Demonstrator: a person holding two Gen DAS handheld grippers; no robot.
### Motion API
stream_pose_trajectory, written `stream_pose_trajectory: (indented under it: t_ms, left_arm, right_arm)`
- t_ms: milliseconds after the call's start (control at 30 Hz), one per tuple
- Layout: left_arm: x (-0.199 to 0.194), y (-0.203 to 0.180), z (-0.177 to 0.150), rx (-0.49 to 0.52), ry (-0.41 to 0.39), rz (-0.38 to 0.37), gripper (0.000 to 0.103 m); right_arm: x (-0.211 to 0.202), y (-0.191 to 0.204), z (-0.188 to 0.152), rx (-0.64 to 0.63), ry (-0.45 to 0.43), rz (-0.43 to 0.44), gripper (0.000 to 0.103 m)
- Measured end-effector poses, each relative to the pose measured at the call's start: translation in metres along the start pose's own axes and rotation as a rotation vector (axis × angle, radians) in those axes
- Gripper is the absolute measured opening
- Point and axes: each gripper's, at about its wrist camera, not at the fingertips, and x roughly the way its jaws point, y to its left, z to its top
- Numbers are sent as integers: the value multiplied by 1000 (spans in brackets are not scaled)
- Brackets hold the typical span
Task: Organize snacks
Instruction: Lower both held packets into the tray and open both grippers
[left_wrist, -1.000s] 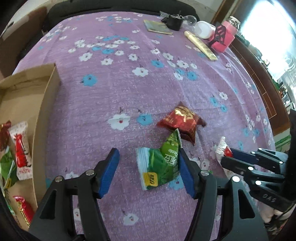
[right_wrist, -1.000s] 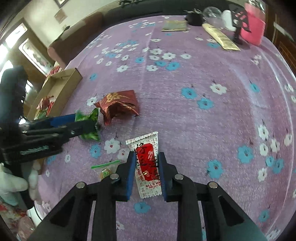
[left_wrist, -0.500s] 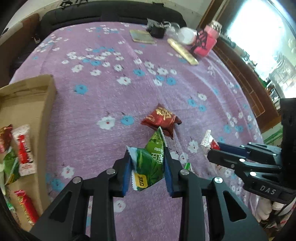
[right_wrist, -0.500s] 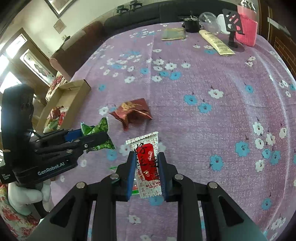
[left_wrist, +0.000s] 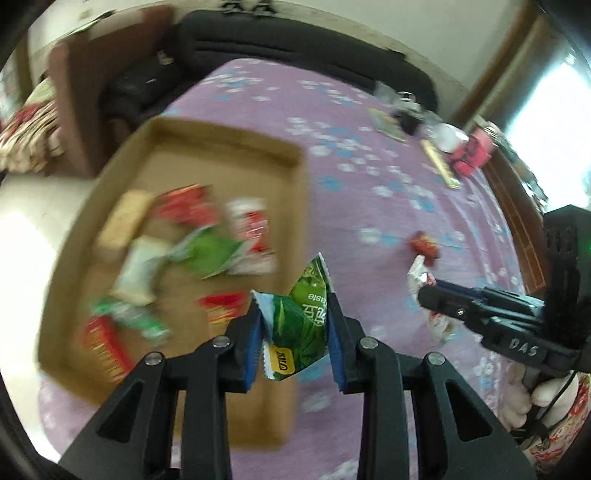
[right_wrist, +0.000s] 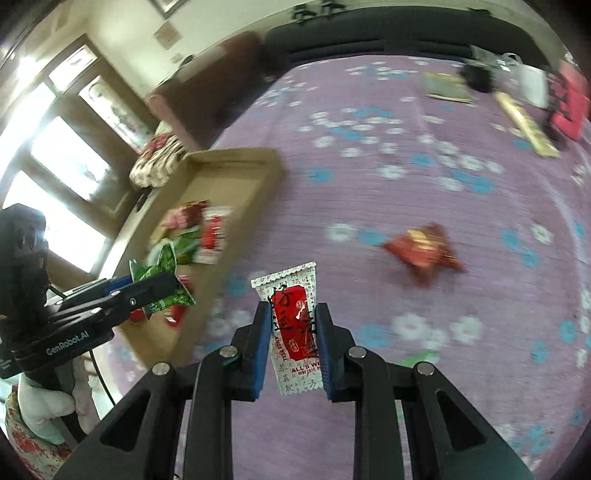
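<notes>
My left gripper (left_wrist: 293, 328) is shut on a green snack packet (left_wrist: 299, 321) and holds it in the air at the near right edge of the cardboard box (left_wrist: 299, 192). The box holds several red, green and white snack packets. My right gripper (right_wrist: 290, 332) is shut on a white and red snack packet (right_wrist: 293, 317), lifted above the purple cloth. It also shows in the left wrist view (left_wrist: 424, 284). A dark red snack packet (right_wrist: 421, 251) lies on the cloth to the right. The left gripper with the green packet (right_wrist: 162, 280) shows over the box in the right wrist view.
The purple flowered tablecloth (right_wrist: 406, 184) covers the table. A pink container (right_wrist: 569, 107), a gold stick pack (right_wrist: 524, 125), a flat booklet (right_wrist: 447, 88) and a black item stand at the far end. A small green wrapper (right_wrist: 421, 358) lies near my right gripper.
Both grippers have lifted their packets and swung left toward the box. The left gripper shut on the green packet a second ago and now hangs at the box's edge.
</notes>
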Motion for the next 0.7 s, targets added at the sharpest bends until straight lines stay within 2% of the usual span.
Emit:
stream_pose_trajectory:
  t_ms: [133, 300, 433, 700]
  left_arm:
    - [-4, 39, -10, -50, 19, 59, 33]
    - [1, 70, -17, -85, 58, 68, 33]
    - [10, 78, -19, -86, 96, 69, 34]
    - [1, 89, -17, -73, 94, 19, 39]
  right_arm:
    - [25, 34, 9, -24, 35, 43, 22]
    - [56, 72, 23, -61, 65, 68, 22]
    - [83, 96, 32, -87, 95, 62, 22]
    - [119, 116, 41, -95, 128, -2, 22]
